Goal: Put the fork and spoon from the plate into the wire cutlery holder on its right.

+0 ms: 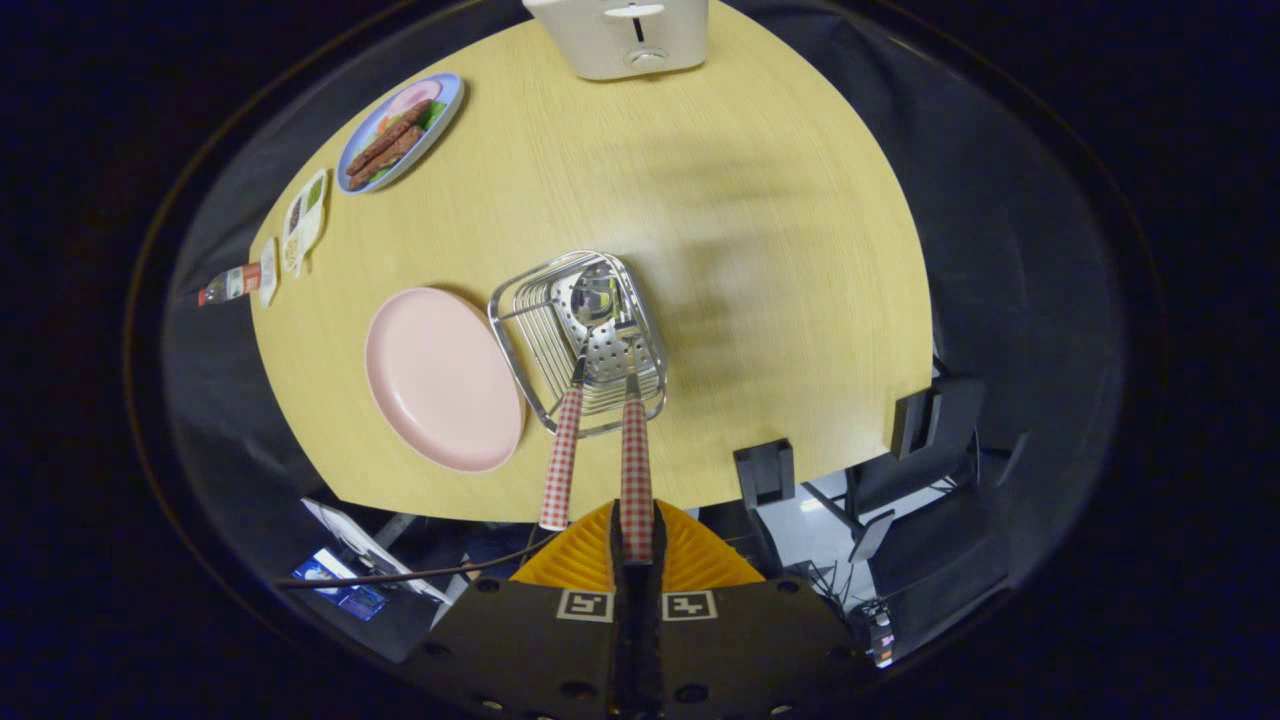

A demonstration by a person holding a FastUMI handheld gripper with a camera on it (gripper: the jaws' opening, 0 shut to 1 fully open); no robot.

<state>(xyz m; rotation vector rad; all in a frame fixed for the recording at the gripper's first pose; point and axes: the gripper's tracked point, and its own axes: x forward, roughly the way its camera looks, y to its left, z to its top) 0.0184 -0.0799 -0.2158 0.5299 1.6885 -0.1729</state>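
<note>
The wire cutlery holder (520, 325) stands on the wooden table just right of the pink plate (440, 380), which holds nothing. A spoon (597, 293) with a red-checked handle leans inside the holder, its bowl down and its handle sticking out toward me. My gripper (636, 520) is above the holder, its orange fingers (580, 562) shut on the red-checked handle of the fork (636, 460). The fork's head reaches down into the holder beside the spoon and is hard to make out against the perforated base.
A white toaster (620, 35) stands at the far end of the table. A blue plate of food (400, 130), sauce sachets (305, 215) and a small bottle (230, 283) lie along the left side. A black bracket (765, 470) sits at the near table edge.
</note>
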